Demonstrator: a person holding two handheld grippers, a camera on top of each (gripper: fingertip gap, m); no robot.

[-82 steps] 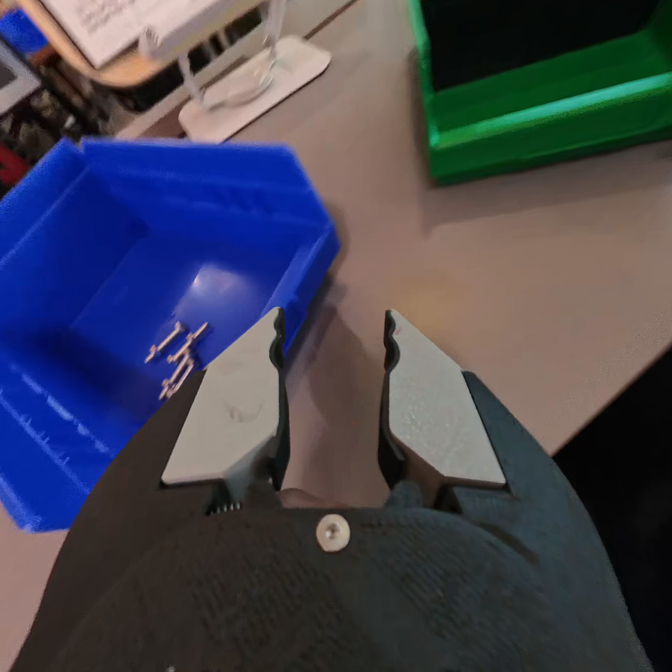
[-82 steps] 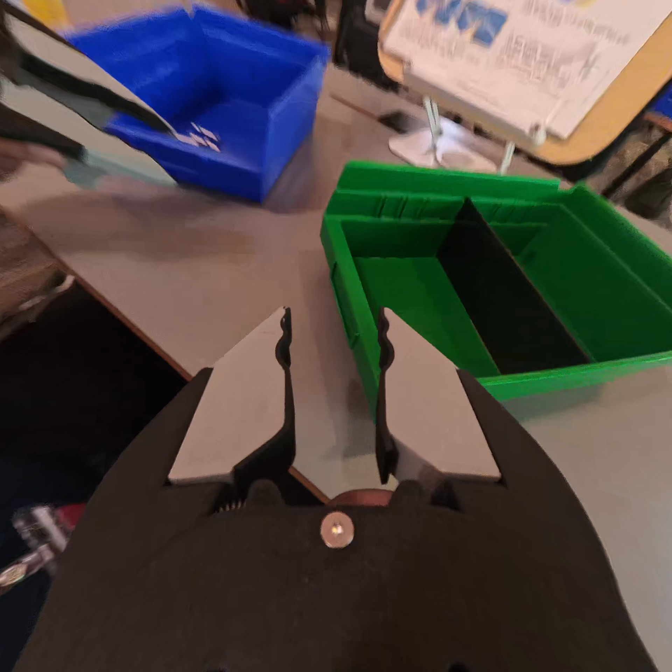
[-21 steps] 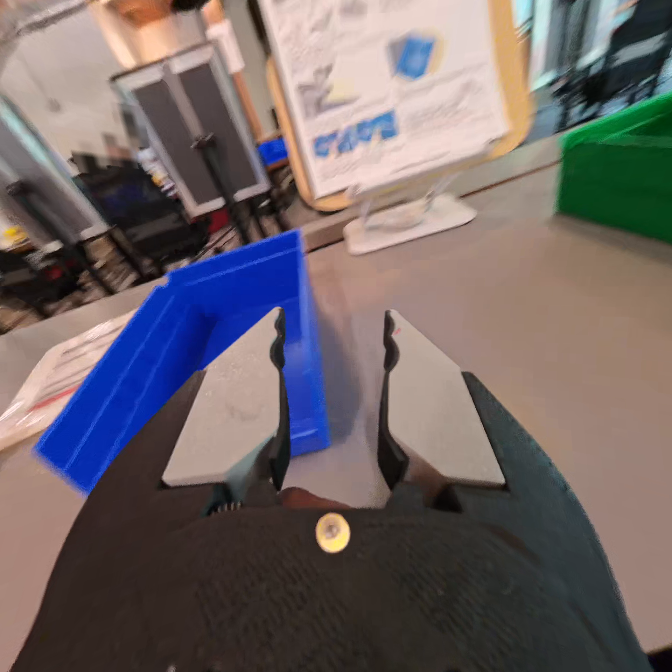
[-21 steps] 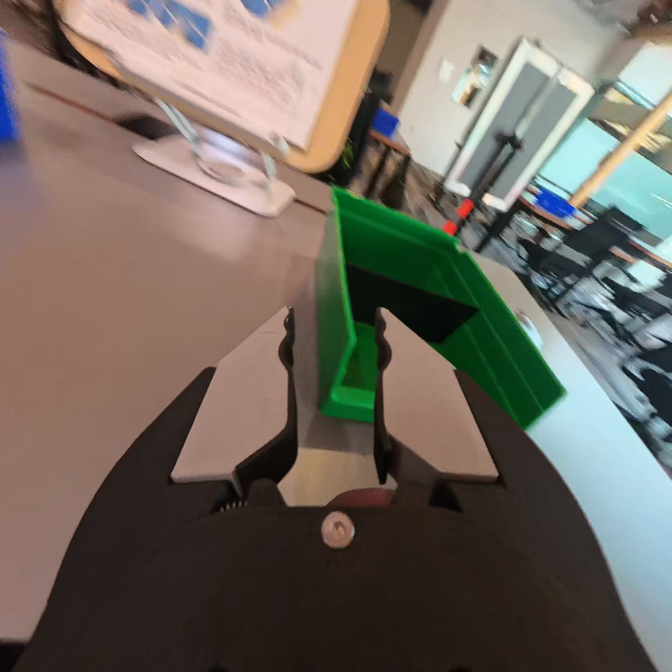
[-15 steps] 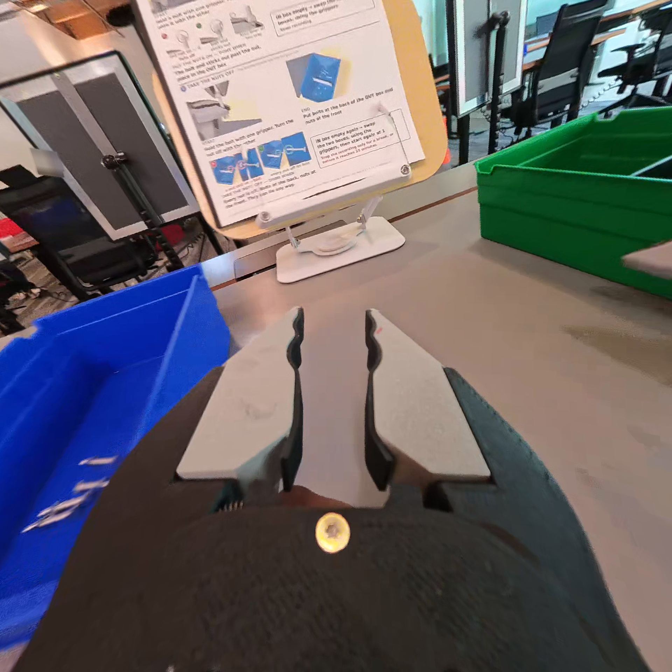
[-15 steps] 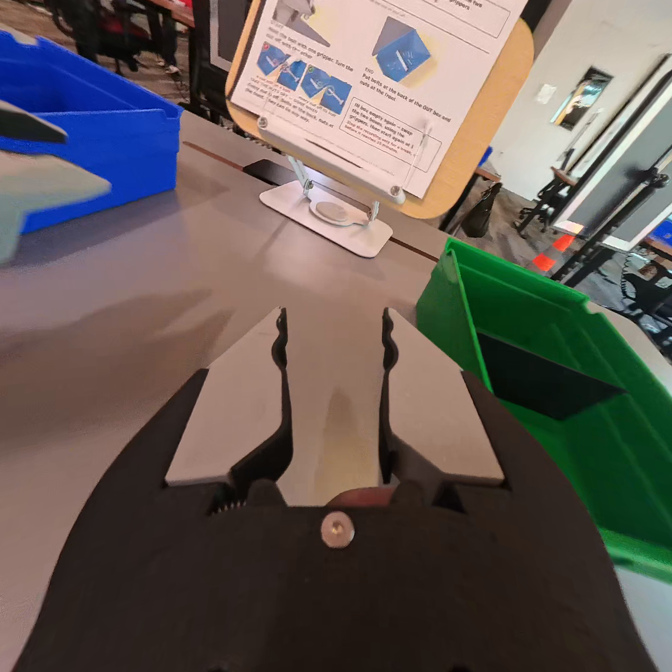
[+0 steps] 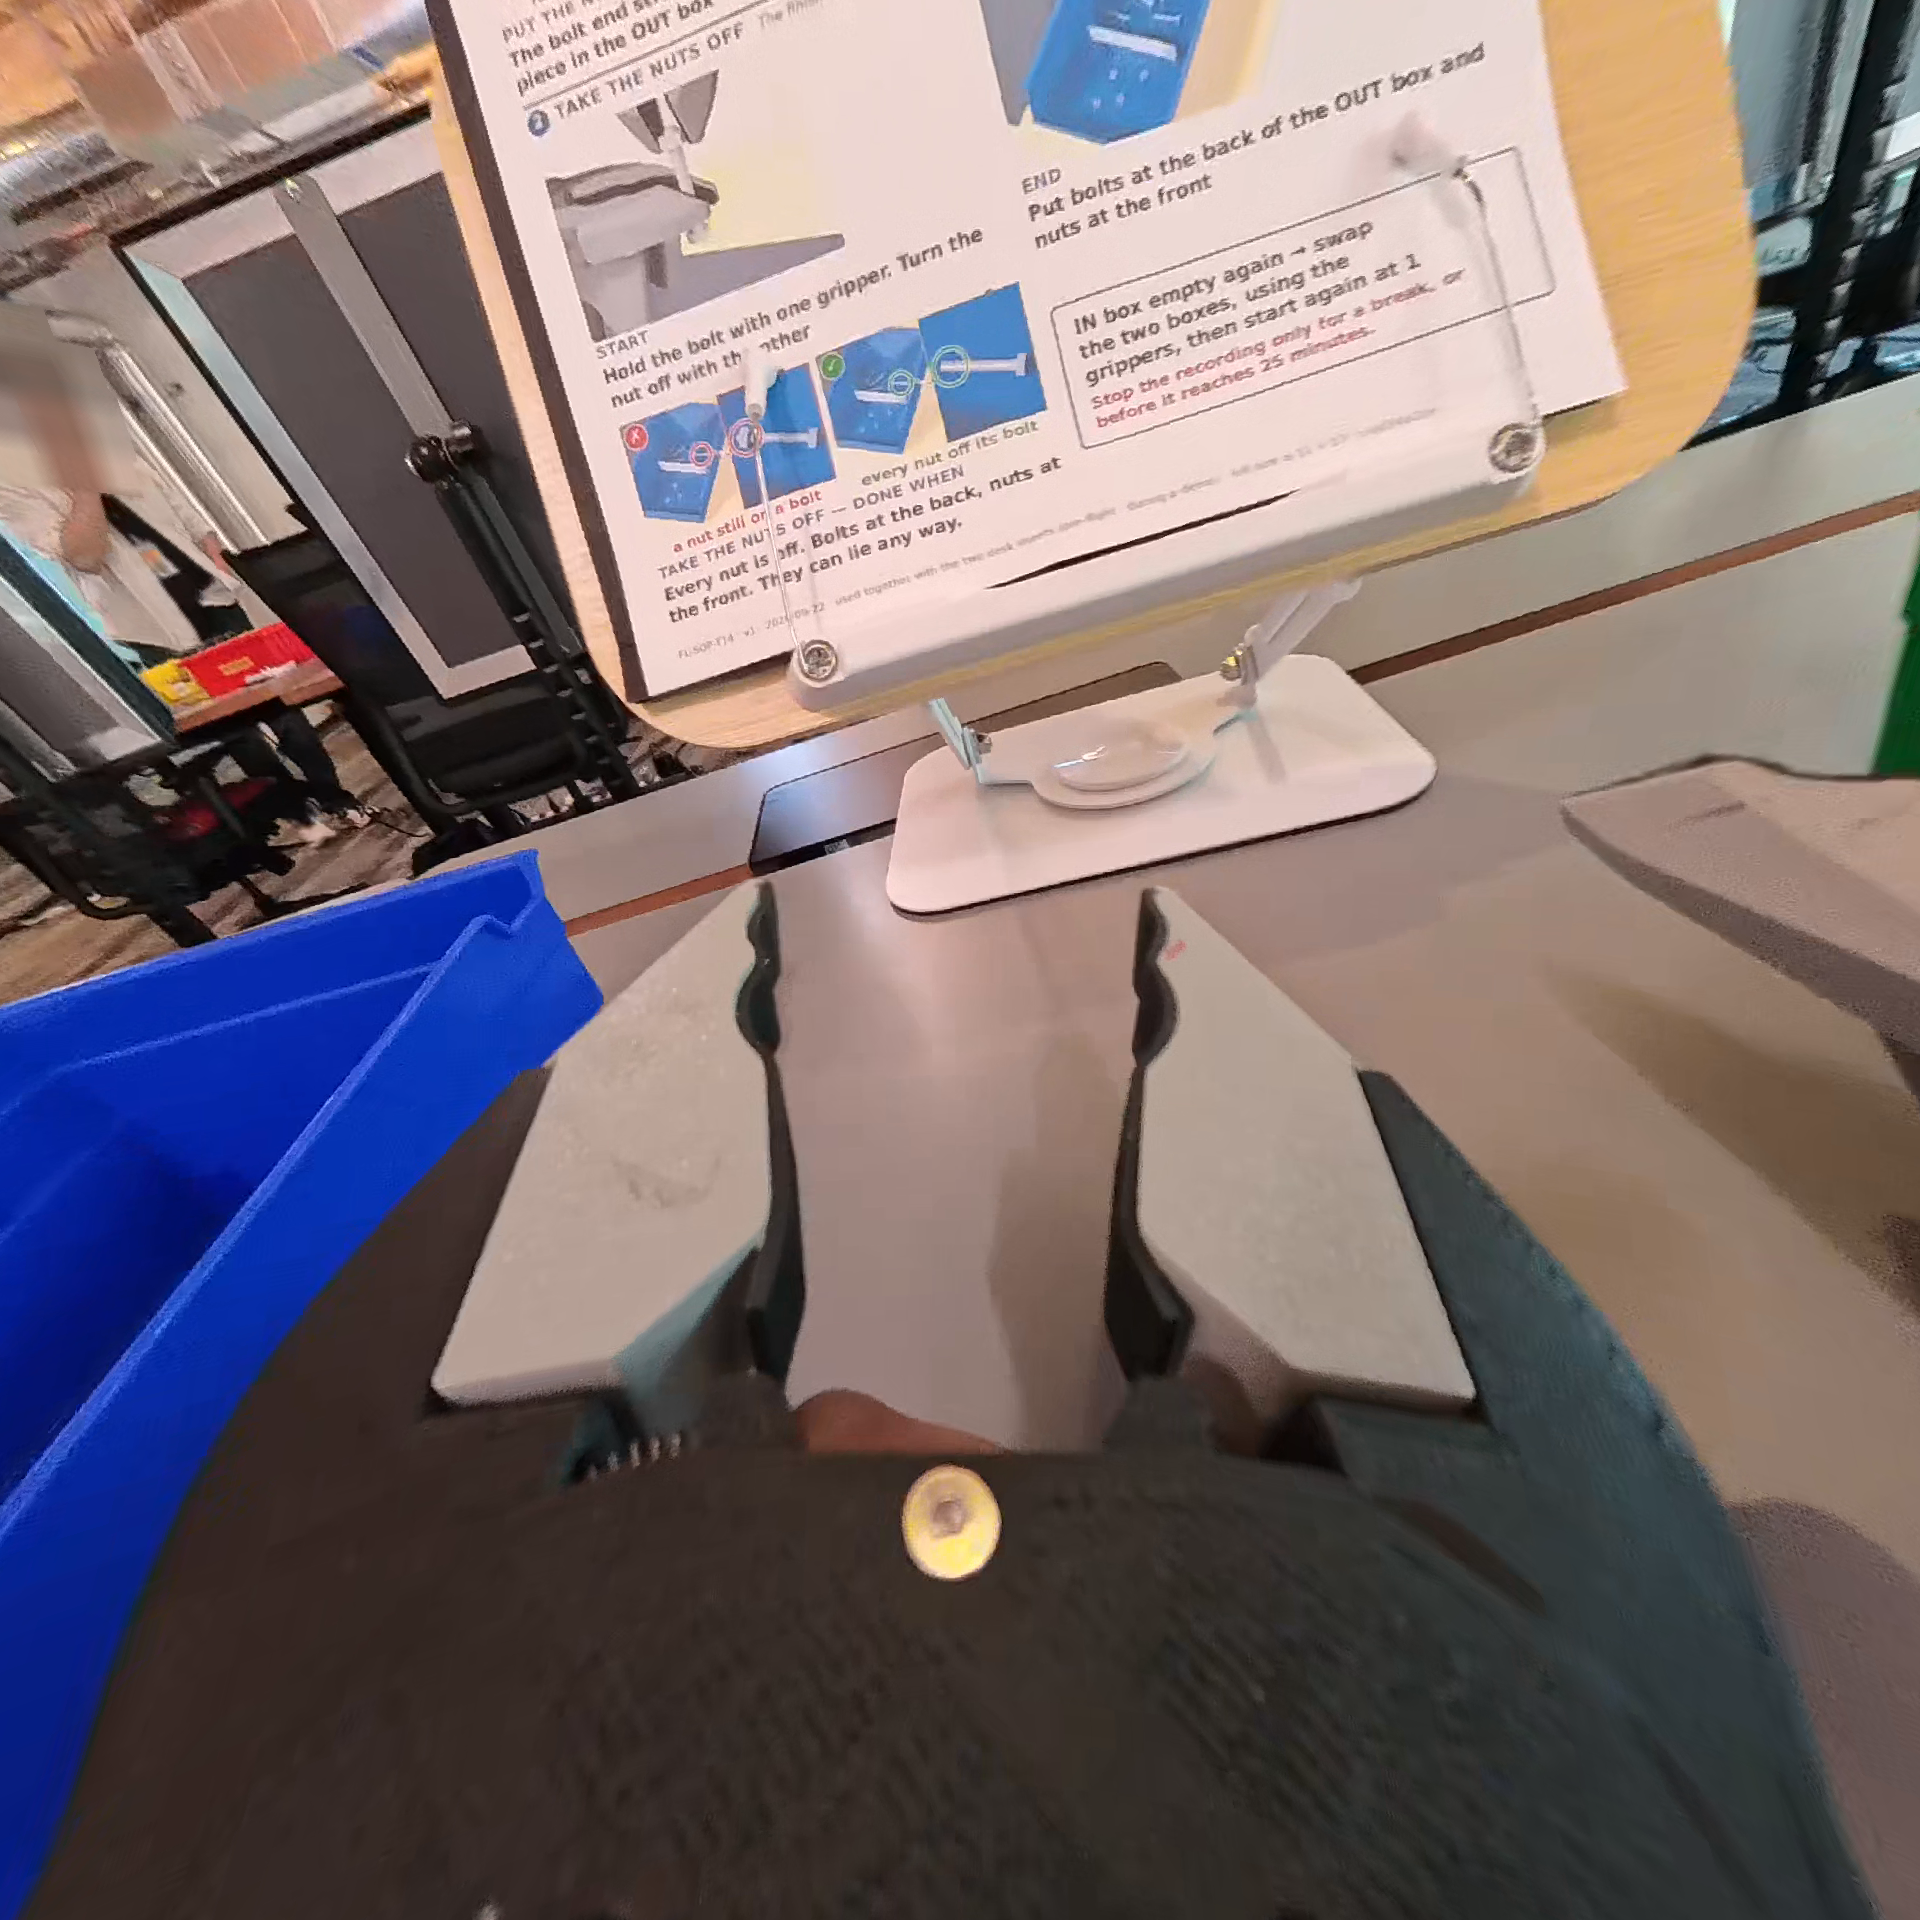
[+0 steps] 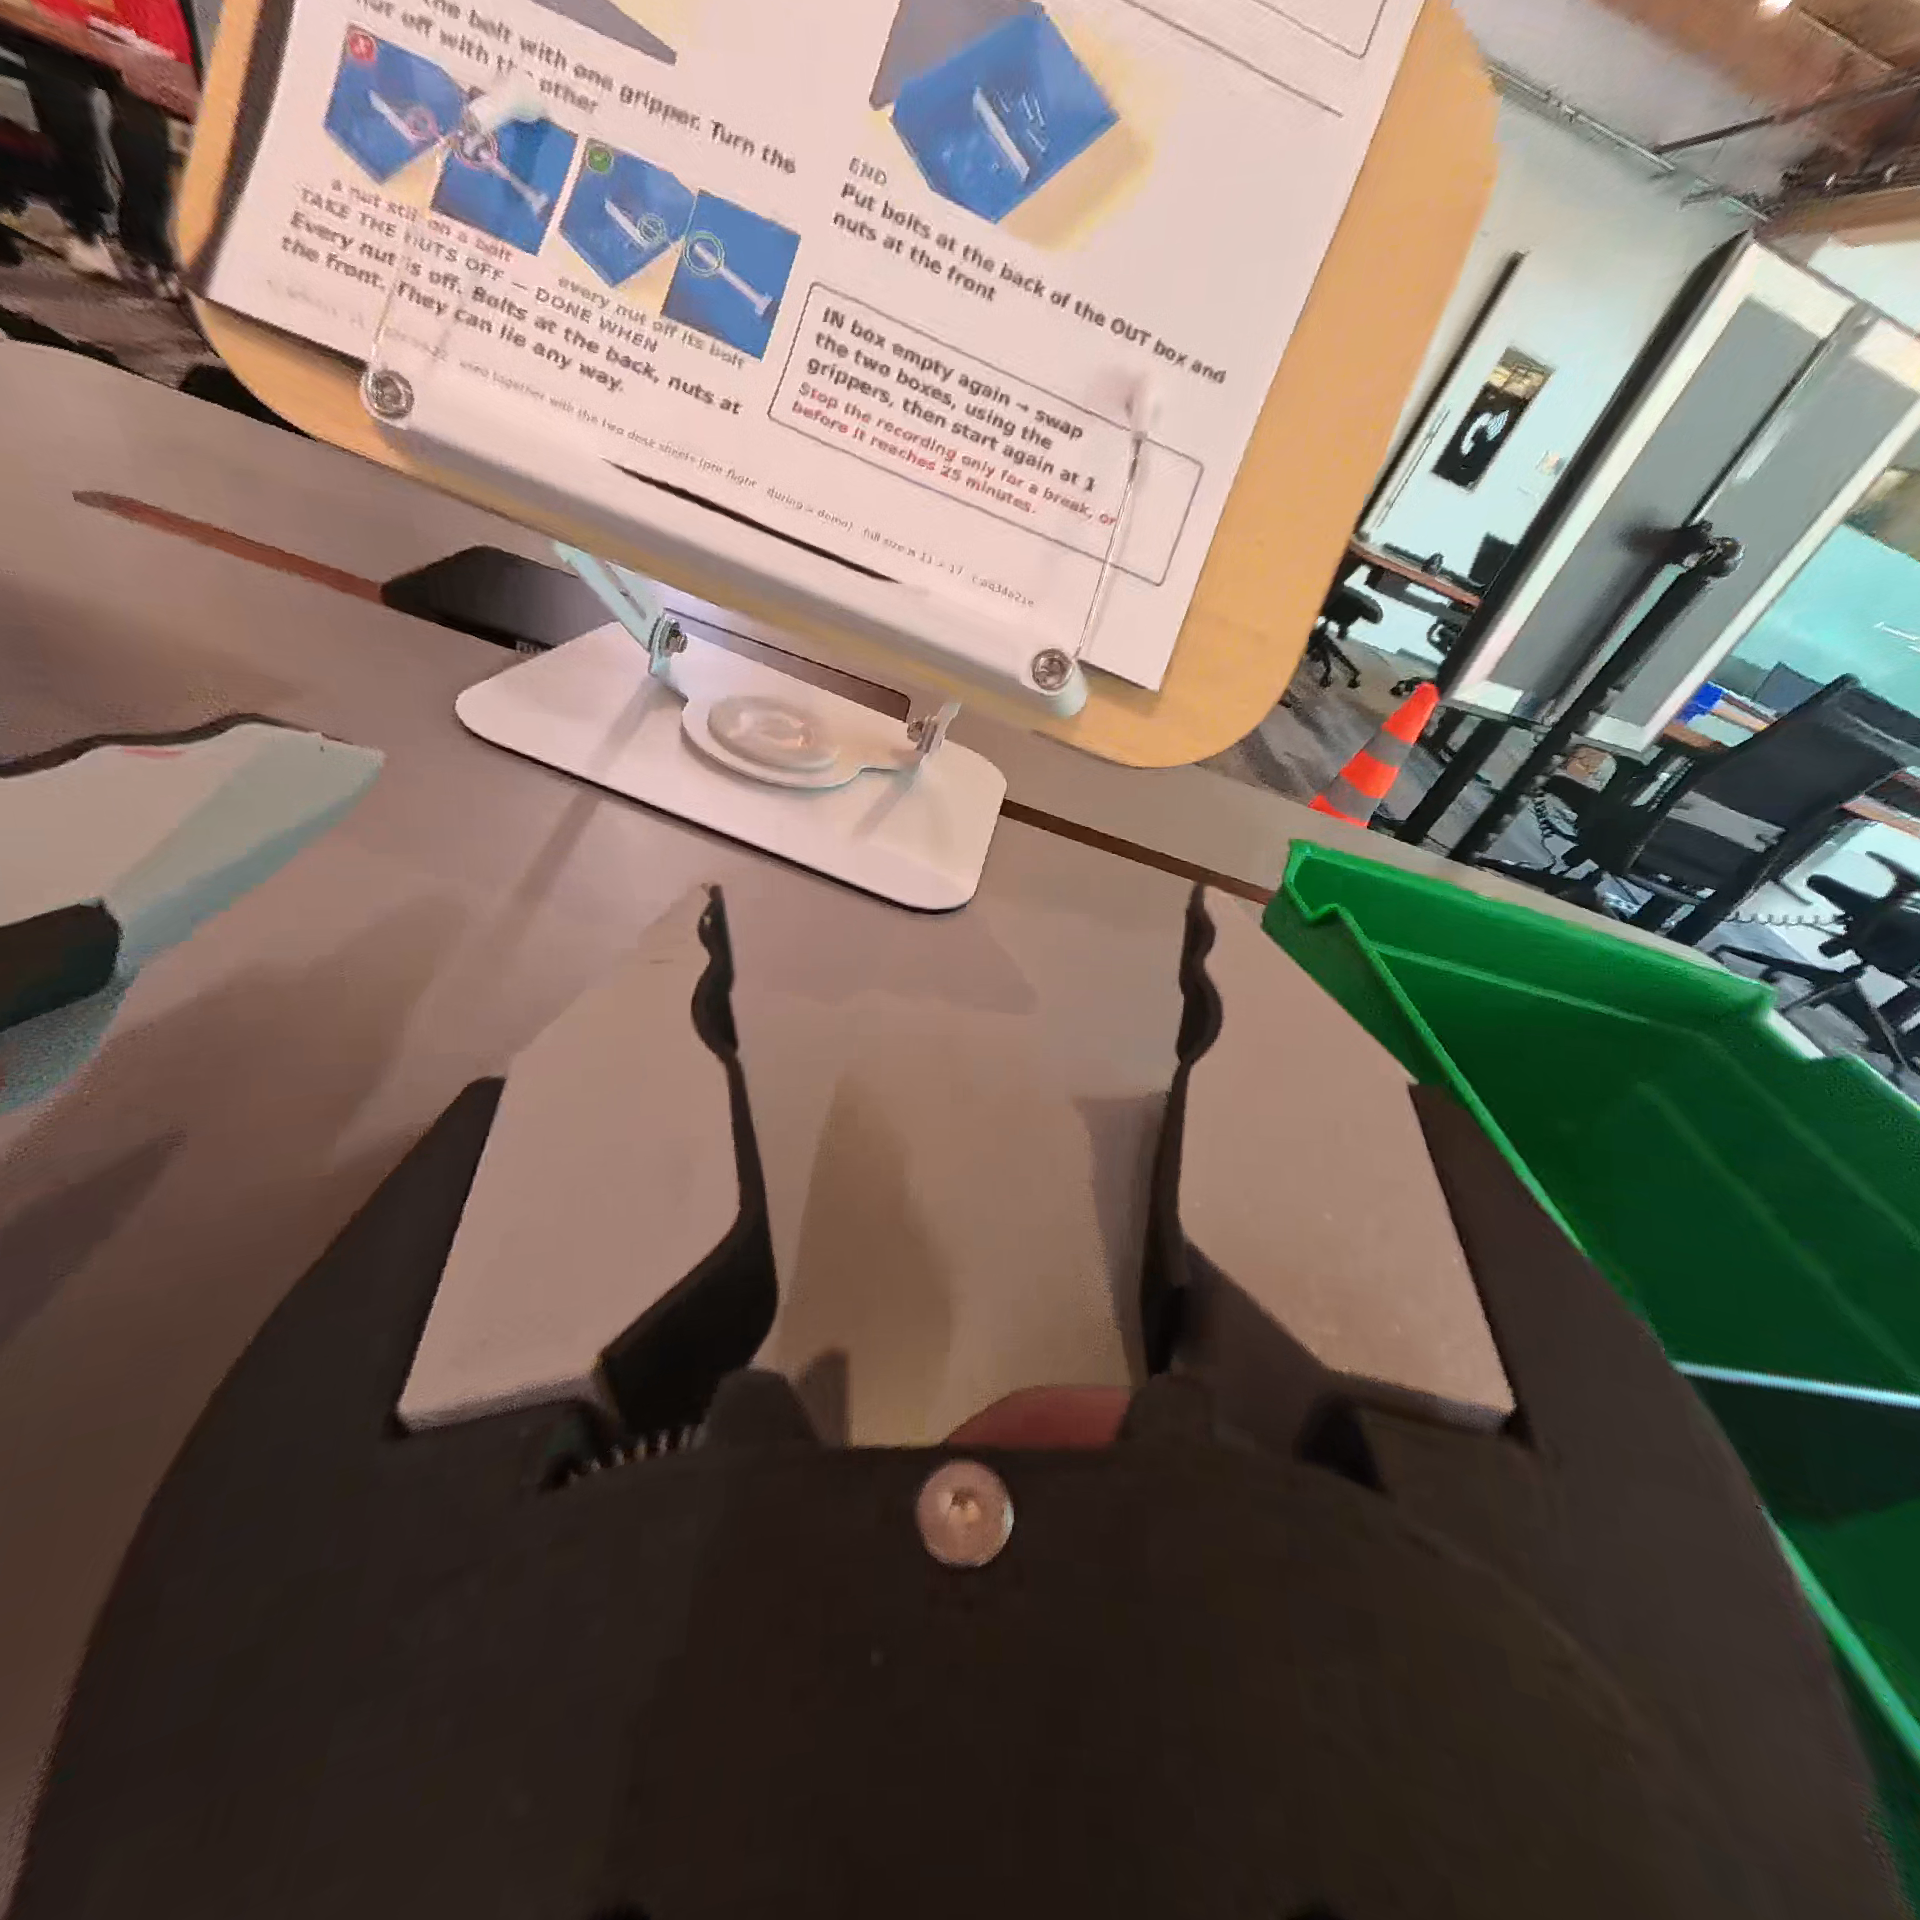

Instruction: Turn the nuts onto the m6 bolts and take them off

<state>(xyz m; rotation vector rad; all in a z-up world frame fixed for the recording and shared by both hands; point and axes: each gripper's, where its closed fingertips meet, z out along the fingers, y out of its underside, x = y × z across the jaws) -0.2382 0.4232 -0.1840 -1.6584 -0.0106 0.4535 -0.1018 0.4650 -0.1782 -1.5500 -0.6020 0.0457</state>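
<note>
Nuts and bolts show in neither view at this moment; whether any lie in the bins cannot be told, since the bin floors are hidden. At the left edge of the left wrist view stands a blue plastic bin (image 7: 260,1091), and a green plastic bin (image 8: 1621,1122) stands at the right of the right wrist view, both on the grey table (image 7: 1507,1091). The left tool (image 7: 951,935) hovers low over the bare table just beside the blue bin, its grey fingers spread apart with nothing between them. The right tool (image 8: 951,935) hovers just beside the green bin, spread wider still and likewise empty. Each tool's grey finger shows at the edge of the other's view. Beyond both, near the table's far edge, a white metal stand (image 7: 1164,810) props up a printed instruction sheet on a wooden board (image 7: 1039,312).
</note>
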